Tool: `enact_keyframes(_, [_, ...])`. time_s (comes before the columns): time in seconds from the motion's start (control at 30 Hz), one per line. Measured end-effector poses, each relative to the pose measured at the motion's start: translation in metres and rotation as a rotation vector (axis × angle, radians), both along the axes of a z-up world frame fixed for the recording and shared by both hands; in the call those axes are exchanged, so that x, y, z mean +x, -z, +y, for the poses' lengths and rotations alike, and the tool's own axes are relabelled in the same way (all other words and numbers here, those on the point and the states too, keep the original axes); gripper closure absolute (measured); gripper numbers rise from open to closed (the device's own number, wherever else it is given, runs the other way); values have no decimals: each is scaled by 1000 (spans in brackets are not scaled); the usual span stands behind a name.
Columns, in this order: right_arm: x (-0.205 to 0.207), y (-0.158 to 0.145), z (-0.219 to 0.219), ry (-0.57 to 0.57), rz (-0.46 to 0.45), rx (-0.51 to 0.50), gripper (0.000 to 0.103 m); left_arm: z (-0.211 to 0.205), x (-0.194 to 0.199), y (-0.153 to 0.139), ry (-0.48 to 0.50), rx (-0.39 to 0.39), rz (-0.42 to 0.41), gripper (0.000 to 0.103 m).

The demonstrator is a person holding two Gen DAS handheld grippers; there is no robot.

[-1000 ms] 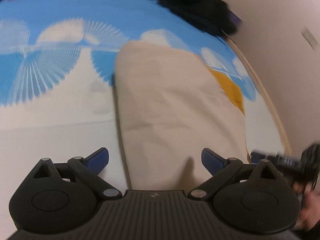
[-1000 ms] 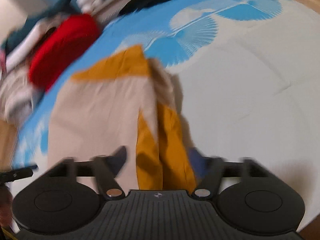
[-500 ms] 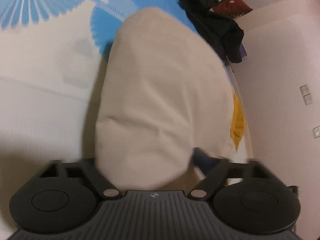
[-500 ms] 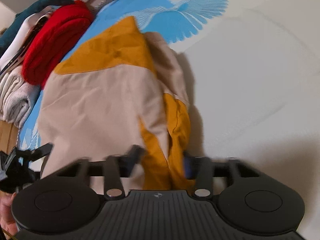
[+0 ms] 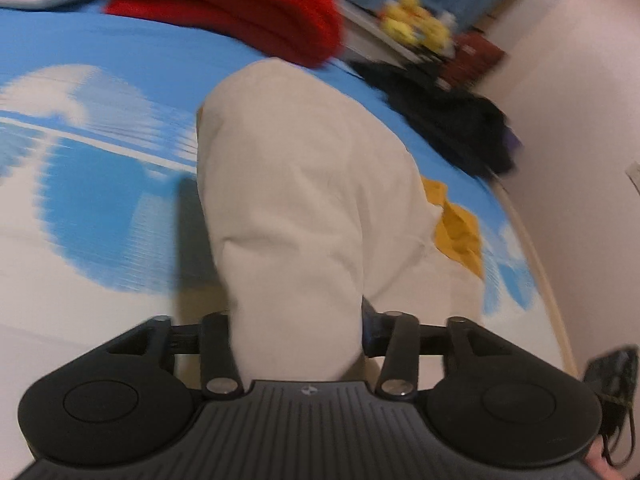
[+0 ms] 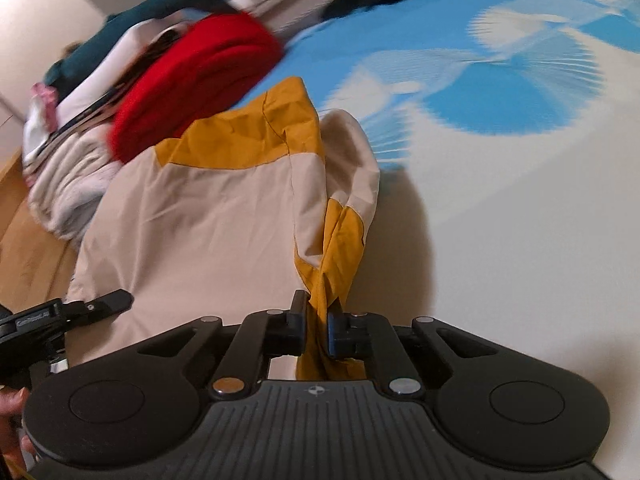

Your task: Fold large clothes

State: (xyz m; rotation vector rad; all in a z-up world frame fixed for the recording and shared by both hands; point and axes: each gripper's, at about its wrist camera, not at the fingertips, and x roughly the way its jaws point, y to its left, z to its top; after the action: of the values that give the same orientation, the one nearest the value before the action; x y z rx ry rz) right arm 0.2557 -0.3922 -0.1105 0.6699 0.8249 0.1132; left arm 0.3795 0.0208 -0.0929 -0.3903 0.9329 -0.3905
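Clearly, a cream and mustard jacket [image 6: 208, 216] is spread over the middle of the right wrist view, on a bed sheet [image 6: 520, 216] printed with blue and white fan shapes. The right gripper [image 6: 317, 322] is seen at lower centre, its jaws drawn almost together and pinched on a bunched mustard fold of the jacket. From that fold the cloth is pulled upward in the frame toward a mustard panel near the centre top.

At the lower left edge of the same view the tip of the left gripper [image 6: 100, 304] is seen against the cream fabric.

In the left wrist view, cream fabric of the jacket [image 5: 296, 208] fills the centre and runs down between the fingers of the left gripper [image 5: 296, 336]. The fingers are held moderately apart and pressed against a thick bundle of that cloth. A mustard part is visible at centre right.

A red folded garment [image 5: 240, 4] lies at the top of the frame, touching the jacket's far end. A black garment [image 5: 448, 120] is seen at upper right, and yellow plush toys [image 5: 416, 28] are blurred behind it. A stack of pale folded clothes [image 6: 68, 176] is seen at the left of the right wrist view.
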Motion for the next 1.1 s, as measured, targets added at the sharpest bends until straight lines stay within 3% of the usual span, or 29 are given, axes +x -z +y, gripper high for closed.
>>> enact_keyframes(0.1, [18, -3, 37, -38, -9, -17, 96, 43, 9, 17, -119, -8, 76, 36])
enact_keyframes(0.17, [28, -3, 53, -46, 13, -42, 96, 57, 11, 21, -139, 29, 117, 35])
enact_keyframes(0.27, [32, -1, 58, -30, 53, -79, 96, 59, -1, 0, -93, 145, 42, 29])
enact_keyframes(0.33, [31, 0, 61, -19, 71, -99, 96, 59, -13, -17, -69, 206, -20, 19])
enact_keyframes(0.43, [29, -1, 64, -2, 79, -112, 95, 55, -26, -16, 13, 244, 20, 18])
enact_keyframes(0.53, [29, -2, 70, -3, 82, -135, 91, 59, -32, 17, 79, 173, 147, 15])
enact_keyframes(0.57, [30, -1, 70, 1, 92, -143, 84, 62, -31, 30, 75, 145, 185, 15])
enact_keyframes(0.6, [29, -1, 70, 6, 108, -157, 72, 63, -31, 37, 61, 136, 200, 15])
enact_keyframes(0.73, [22, -6, 71, -13, 114, -177, 64, 70, -30, 45, 11, 22, 243, 17])
enact_keyframes(0.8, [18, -7, 73, -63, 131, -158, 52, 66, -27, 46, 39, 39, 233, 15])
enact_keyframes(0.87, [17, -1, 78, -109, 184, -201, 49, 57, -26, 57, 40, 28, 254, 15])
enact_keyframes(0.93, [17, 8, 79, -124, 221, -208, 49, 58, -24, 71, 8, -64, 276, 18])
enact_keyframes(0.97, [16, 9, 79, -125, 219, -199, 55, 58, -24, 76, -7, -98, 276, 20])
enact_keyframes(1.0, [17, 8, 78, -131, 210, -187, 78, 57, -24, 78, -21, -120, 271, 21])
enact_keyframes(1.07, [15, -2, 76, -119, 165, -174, 95, 52, -22, 76, -30, -128, 247, 25])
enact_keyframes(1.1, [14, -7, 73, -102, 141, -165, 97, 48, -22, 72, -26, -139, 227, 26])
